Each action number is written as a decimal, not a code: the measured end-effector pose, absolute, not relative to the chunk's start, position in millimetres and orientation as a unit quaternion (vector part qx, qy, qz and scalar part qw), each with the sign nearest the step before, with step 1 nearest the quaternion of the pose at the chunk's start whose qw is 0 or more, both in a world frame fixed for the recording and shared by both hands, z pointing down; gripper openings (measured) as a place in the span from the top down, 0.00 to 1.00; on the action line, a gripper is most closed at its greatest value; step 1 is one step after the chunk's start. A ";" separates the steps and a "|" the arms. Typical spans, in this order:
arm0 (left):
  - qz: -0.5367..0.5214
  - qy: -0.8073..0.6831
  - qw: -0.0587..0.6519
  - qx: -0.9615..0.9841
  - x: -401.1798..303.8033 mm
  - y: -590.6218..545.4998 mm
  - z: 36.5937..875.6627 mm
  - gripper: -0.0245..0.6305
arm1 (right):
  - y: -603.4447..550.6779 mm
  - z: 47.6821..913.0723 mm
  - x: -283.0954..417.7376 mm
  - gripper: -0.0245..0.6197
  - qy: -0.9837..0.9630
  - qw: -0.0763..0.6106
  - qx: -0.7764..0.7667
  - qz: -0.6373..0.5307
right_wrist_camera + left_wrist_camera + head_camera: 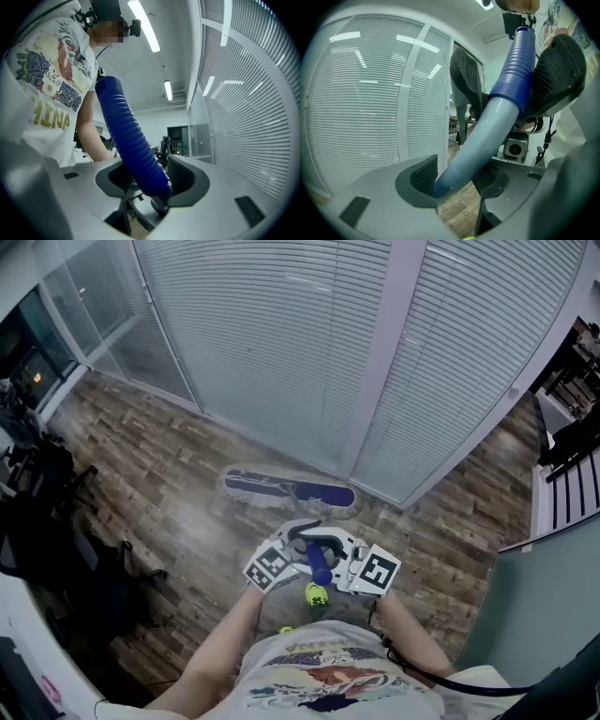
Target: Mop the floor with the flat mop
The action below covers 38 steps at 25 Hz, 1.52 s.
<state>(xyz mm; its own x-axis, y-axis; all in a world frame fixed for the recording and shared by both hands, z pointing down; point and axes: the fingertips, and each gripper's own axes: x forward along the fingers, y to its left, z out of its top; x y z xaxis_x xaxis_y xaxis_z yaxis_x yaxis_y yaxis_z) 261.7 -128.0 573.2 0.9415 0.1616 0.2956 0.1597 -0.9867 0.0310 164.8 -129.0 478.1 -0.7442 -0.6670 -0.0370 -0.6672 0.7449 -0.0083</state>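
The flat mop's head (291, 490), purple with a grey fringe, lies flat on the wood floor close to the foot of the blinds wall. Its handle rises toward me and ends in a ribbed blue grip (319, 563). My left gripper (302, 556) is shut on the handle from the left; in the left gripper view the pale blue shaft (497, 122) runs between the jaws of that gripper (457, 180). From the right, my right gripper (336, 556) is shut on the ribbed grip (129, 136), which crosses the jaws of the right gripper (150, 180).
A wall of glass with closed white blinds (309, 343) runs across the far side. Dark office chairs and equipment (47, 521) crowd the left. A white slatted bench (572, 484) stands at the right. A yellow-green shoe (316, 594) shows below the grippers.
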 end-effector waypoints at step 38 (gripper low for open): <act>0.153 0.066 0.023 0.986 13.3 57.3 586.1 0.69 | 59.5 481.5 -81.4 0.62 0.932 0.028 -0.359 -0.034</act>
